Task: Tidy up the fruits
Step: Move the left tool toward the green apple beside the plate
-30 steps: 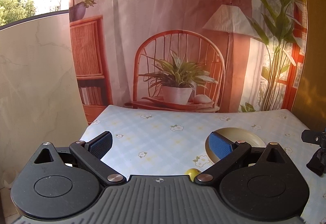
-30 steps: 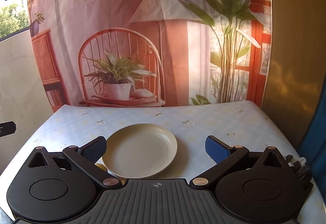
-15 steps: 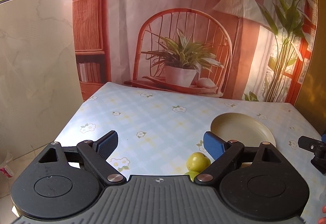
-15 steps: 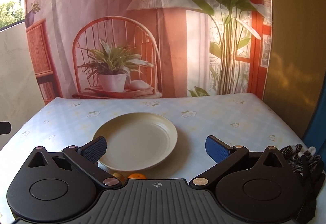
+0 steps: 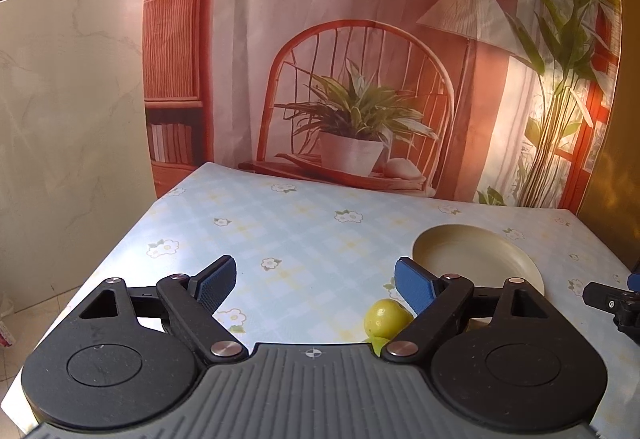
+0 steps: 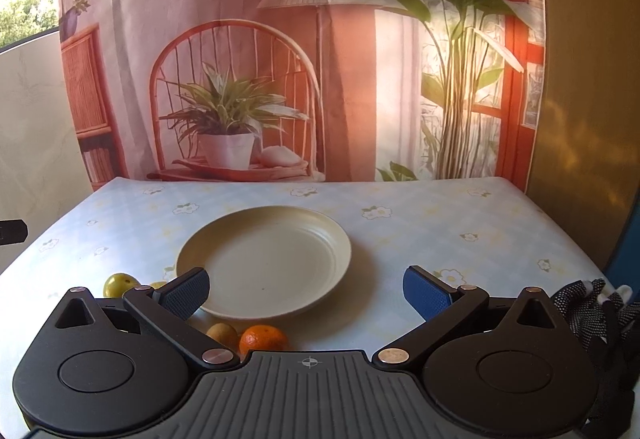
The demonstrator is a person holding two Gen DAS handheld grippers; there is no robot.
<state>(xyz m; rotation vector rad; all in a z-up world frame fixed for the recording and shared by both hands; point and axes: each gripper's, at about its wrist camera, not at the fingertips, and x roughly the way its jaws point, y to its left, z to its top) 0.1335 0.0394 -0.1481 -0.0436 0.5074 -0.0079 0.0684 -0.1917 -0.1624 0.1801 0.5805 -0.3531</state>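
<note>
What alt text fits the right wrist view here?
The open right gripper hovers over an empty cream plate on a floral tablecloth. An orange and yellowish fruits lie near the plate's near-left rim; a printed room backdrop hangs behind.

Warm sunlight, sharp focus, fisheye-bent edges

A creased printed backdrop of a rattan chair, lamp and plants hangs behind the pale-blue flowered bench; beige marbled wall left, sunlit.

plate on table; fruits before plate
</note>
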